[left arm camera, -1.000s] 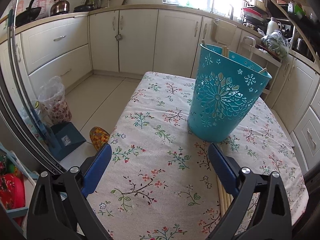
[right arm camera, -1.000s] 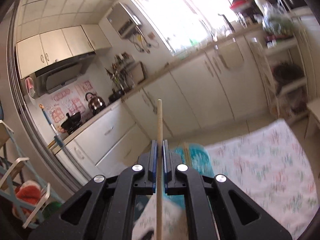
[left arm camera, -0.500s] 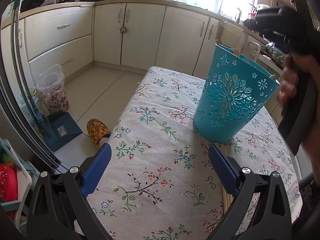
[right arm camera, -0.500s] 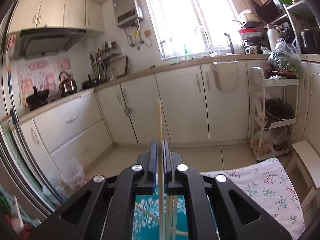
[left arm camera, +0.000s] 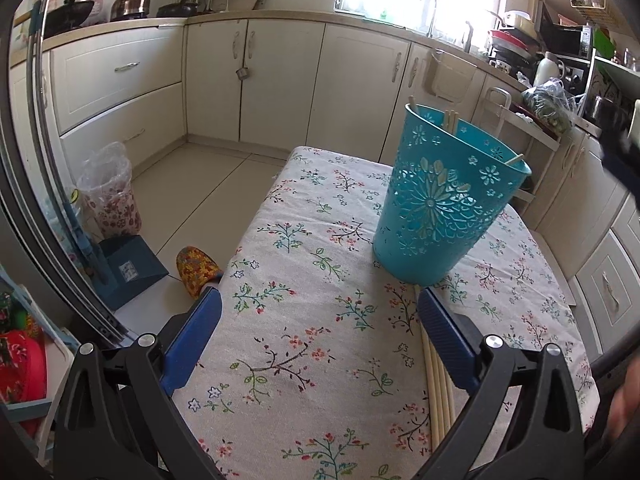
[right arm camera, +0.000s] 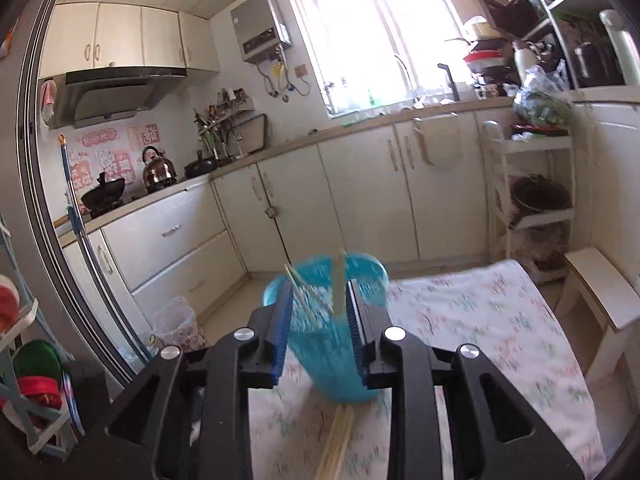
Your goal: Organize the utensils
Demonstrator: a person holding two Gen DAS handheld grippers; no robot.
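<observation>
A teal cut-out bucket point(left arm camera: 440, 208) stands on the flowered tablecloth point(left arm camera: 304, 320) with a few chopsticks point(left arm camera: 450, 120) leaning inside it. Several more chopsticks point(left arm camera: 438, 392) lie flat on the cloth, just in front of the bucket. My left gripper point(left arm camera: 320, 320) hovers open over the cloth, its right finger above those loose chopsticks. My right gripper point(right arm camera: 318, 304) hangs over the bucket point(right arm camera: 328, 320), blurred, and its jaws are opening. A chopstick point(right arm camera: 340, 280) stands loose between them near the right pad, its lower end in the bucket. The chopsticks on the cloth point(right arm camera: 336, 448) show below.
A patterned slipper point(left arm camera: 198, 268), a blue dustpan point(left arm camera: 128, 276) and a bag-lined bin point(left arm camera: 108, 192) are on the floor left of the table. A white stool point(right arm camera: 600, 292) stands by the table's right side, a shelf trolley point(right arm camera: 528, 200) behind it. Cabinets line the far walls.
My right gripper swung over the bucket, sank, and parted its jaws, letting go of the chopstick it had pinched upright. The left gripper stayed open and nearly still.
</observation>
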